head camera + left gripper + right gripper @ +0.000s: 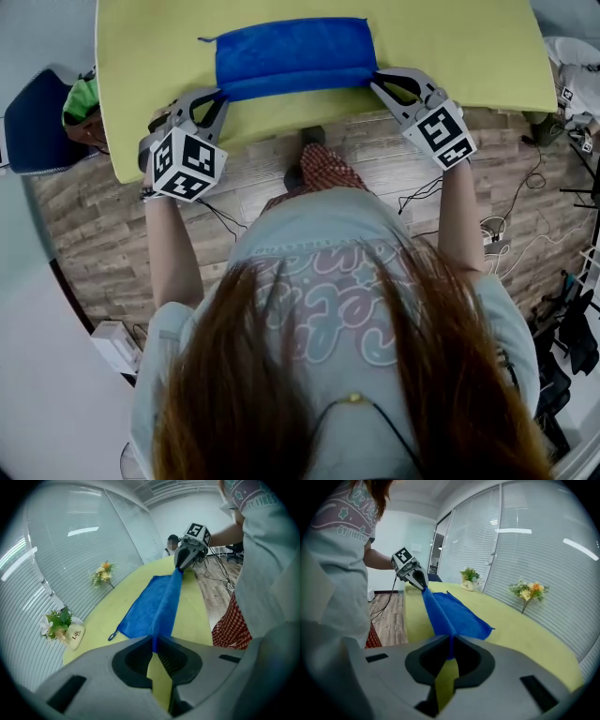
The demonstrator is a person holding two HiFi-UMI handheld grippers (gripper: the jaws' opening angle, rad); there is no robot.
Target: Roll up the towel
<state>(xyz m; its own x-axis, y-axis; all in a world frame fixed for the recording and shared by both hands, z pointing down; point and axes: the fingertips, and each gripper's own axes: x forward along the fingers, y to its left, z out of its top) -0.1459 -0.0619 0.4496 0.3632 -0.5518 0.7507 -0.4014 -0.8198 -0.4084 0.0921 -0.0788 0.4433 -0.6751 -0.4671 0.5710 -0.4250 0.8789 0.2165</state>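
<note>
Left gripper point(221, 94) and right gripper point(377, 82) tilt down at the ends of two stretched-out arms. Each one pinches a near corner of the soft, fuzzy blue towel point(295, 56), a rectangle lying on the smooth yellow table point(150, 56).

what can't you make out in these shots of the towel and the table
- Head view: far side of the table, cut off by the top edge.
- Left gripper view: the towel corner inside the left gripper, covered by its shut jaws.
- Right gripper view: the corner inside the right gripper, likewise covered.
- Left gripper view: small print on the flower pot, too small.
</note>
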